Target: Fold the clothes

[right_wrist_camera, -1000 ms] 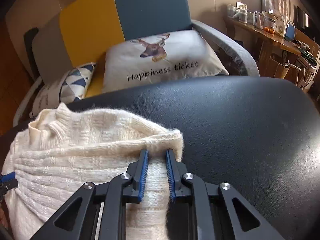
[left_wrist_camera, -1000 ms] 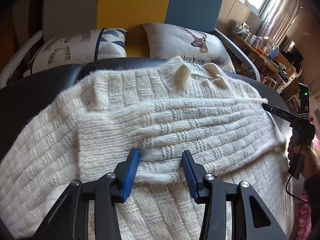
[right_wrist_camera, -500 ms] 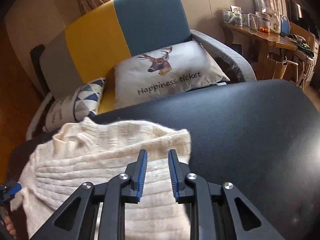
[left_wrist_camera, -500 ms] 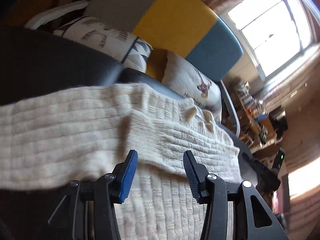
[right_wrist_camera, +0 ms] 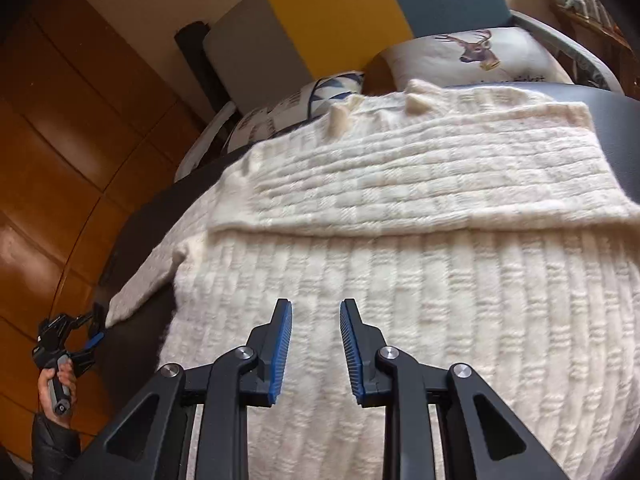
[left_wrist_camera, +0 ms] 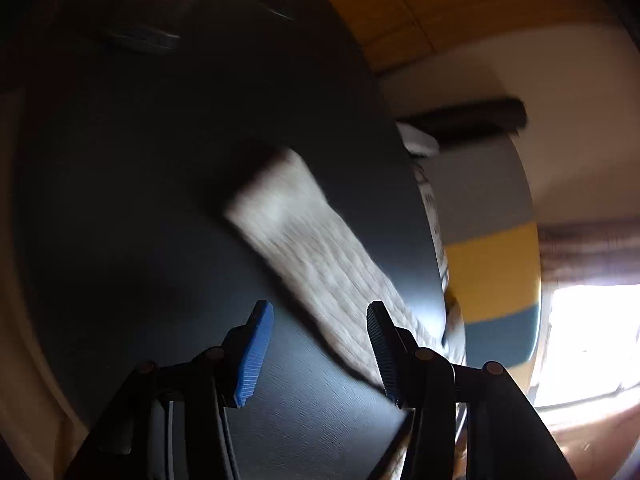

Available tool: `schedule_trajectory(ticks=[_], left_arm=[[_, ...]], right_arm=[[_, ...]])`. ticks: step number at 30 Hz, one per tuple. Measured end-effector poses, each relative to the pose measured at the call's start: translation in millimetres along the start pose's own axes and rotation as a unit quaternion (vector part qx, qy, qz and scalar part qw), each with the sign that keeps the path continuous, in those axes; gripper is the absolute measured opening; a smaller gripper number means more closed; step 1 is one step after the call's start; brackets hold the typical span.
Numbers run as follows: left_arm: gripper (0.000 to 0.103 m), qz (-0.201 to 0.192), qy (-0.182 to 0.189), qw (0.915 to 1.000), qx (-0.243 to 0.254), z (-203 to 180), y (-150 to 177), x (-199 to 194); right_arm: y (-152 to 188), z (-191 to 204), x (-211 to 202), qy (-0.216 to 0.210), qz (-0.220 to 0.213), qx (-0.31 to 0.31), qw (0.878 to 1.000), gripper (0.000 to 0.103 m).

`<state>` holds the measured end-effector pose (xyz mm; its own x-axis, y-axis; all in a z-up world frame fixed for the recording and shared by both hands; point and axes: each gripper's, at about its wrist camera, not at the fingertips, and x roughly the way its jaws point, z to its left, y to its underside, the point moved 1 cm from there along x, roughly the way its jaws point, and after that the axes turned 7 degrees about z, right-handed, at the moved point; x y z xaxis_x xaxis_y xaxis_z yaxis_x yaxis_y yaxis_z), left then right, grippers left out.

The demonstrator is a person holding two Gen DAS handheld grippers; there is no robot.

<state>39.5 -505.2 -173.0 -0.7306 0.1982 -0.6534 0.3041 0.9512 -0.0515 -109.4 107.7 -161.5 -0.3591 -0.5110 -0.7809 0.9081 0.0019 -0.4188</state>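
Note:
A cream knit sweater [right_wrist_camera: 400, 264] lies flat on the black table [right_wrist_camera: 624, 140], one sleeve folded across its chest [right_wrist_camera: 400, 184]. The other sleeve [right_wrist_camera: 132, 296] stretches out to the left. My right gripper [right_wrist_camera: 316, 304] hovers open over the sweater's lower body with nothing between its fingers. A hand [right_wrist_camera: 56, 380] holds my left gripper [right_wrist_camera: 96, 326] at the far left, by the outstretched sleeve's cuff. In the blurred left wrist view that sleeve [left_wrist_camera: 304, 240] runs along the table toward the right finger of the open left gripper [left_wrist_camera: 318, 312], which holds nothing.
A sofa with grey, yellow and blue panels [right_wrist_camera: 332, 12] stands behind the table, with a deer pillow [right_wrist_camera: 472, 56] and a triangle-pattern pillow [right_wrist_camera: 304, 100]. Wooden wall panels [right_wrist_camera: 60, 140] are at the left. Bare black tabletop [left_wrist_camera: 160, 200] surrounds the sleeve.
My left gripper swung away from the folded sleeve to the left, over the outstretched sleeve. My right gripper let go of the sweater's edge and drew back over its body.

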Motion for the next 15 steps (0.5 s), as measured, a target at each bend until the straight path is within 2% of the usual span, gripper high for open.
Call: schedule_trajectory(ticks=[3, 7, 13, 15], left_arm=[[0.051, -0.001, 0.011, 0.9993, -0.036, 18, -14, -2], [0.051, 0.011, 0.016, 0.9983, -0.055, 23, -22, 18], [0.058, -0.015, 0.022, 0.9967, -0.077, 19, -35, 32], [0.054, -0.016, 0.022, 0.9957, -0.088, 18, -38, 35]], right_arm=[[12, 29, 11, -0.009, 0.018, -0.025, 0.999, 0.025], [18, 54, 13, -0.007, 0.027, -0.051, 0.998, 0.025], [19, 78, 16, 0.001, 0.039, -0.087, 0.995, 0.025], [17, 83, 18, 0.002, 0.040, -0.096, 0.995, 0.025]])
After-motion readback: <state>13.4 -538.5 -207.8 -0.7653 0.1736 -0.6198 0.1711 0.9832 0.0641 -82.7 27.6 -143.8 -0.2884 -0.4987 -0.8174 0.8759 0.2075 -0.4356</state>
